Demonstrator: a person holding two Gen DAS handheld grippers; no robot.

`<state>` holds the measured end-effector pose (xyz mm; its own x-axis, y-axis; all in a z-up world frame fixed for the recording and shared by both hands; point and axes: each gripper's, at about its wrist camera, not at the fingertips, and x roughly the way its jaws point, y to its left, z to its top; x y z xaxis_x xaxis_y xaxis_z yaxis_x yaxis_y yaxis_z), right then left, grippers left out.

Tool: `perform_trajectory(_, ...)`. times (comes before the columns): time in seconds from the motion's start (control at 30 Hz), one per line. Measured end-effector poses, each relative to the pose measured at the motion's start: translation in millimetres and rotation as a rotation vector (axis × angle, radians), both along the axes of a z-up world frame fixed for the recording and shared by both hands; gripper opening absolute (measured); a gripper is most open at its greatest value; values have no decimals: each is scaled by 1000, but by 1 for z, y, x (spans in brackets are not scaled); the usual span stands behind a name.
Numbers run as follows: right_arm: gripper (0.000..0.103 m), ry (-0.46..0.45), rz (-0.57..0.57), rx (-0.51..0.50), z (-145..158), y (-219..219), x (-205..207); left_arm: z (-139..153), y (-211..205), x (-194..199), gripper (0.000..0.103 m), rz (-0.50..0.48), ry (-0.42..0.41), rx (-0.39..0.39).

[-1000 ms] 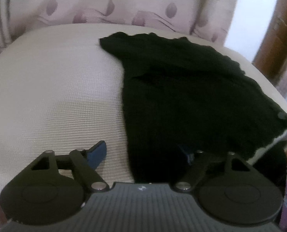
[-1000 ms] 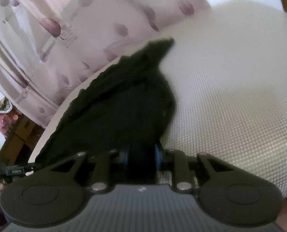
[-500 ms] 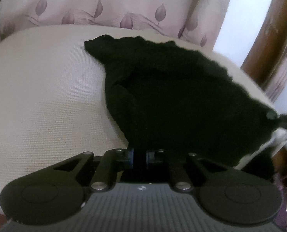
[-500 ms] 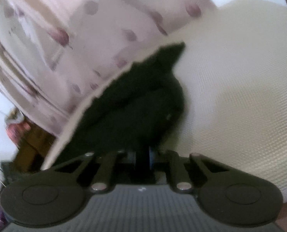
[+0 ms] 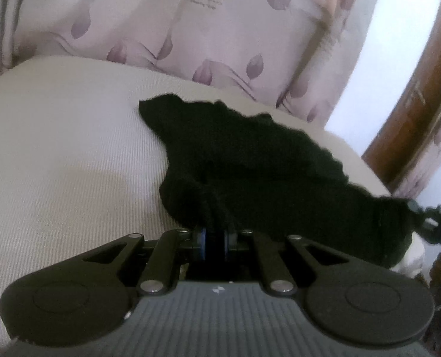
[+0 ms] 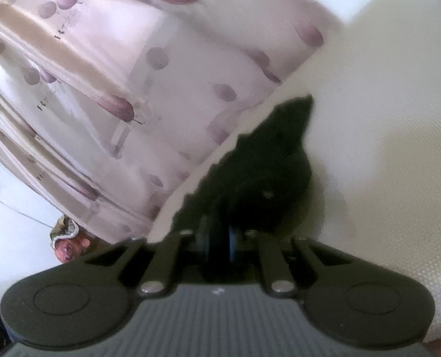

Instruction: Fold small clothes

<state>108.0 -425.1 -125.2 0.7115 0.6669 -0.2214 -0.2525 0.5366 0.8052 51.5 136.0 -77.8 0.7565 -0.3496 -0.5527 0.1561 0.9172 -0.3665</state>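
A small black cloth (image 5: 250, 172) lies on a pale cream cushion (image 5: 56, 163), near the far edge by the pink curtain (image 5: 190, 29) with purple leaf shapes. The left gripper (image 5: 215, 239) has its two fingers squeezed tight on the near edge of the black cloth, and that pinched bit is bunched up off the cushion. The right gripper (image 6: 219, 242) is also squeezed tight on another edge of the same cloth, and in the left view its tip (image 5: 425, 211) shows at the cloth's right corner.
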Motion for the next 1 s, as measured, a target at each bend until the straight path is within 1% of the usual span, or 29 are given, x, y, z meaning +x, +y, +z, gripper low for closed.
perform_trajectory(0.07, 12, -8, -2, 17, 2, 0, 4, 2, 5, 2, 10, 21, -15, -45)
perform_trajectory(0.2, 12, -23, -4, 44, 8, 1, 14, 8, 11, 9, 10, 49, -49, -101)
perform_trajectory(0.3, 12, -35, -8, 44, 13, 2, 23, 13, 13, 15, 10, 61, -67, -126)
perform_trajectory(0.5, 12, -31, -20, 48, 17, 1, 48, 21, 19, 35, 10, 84, -94, -171)
perform_trajectory(0.63, 12, -22, -23, 53, 18, -1, 68, 23, 23, 51, 11, 106, -96, -212)
perform_trajectory(0.8, 12, 4, -36, 46, 18, -1, 95, 24, 29, 72, 11, 132, -93, -228)
perform_trajectory(1.0, 12, 52, -64, 63, 8, -3, 135, 11, 44, 101, 11, 200, -52, -321)
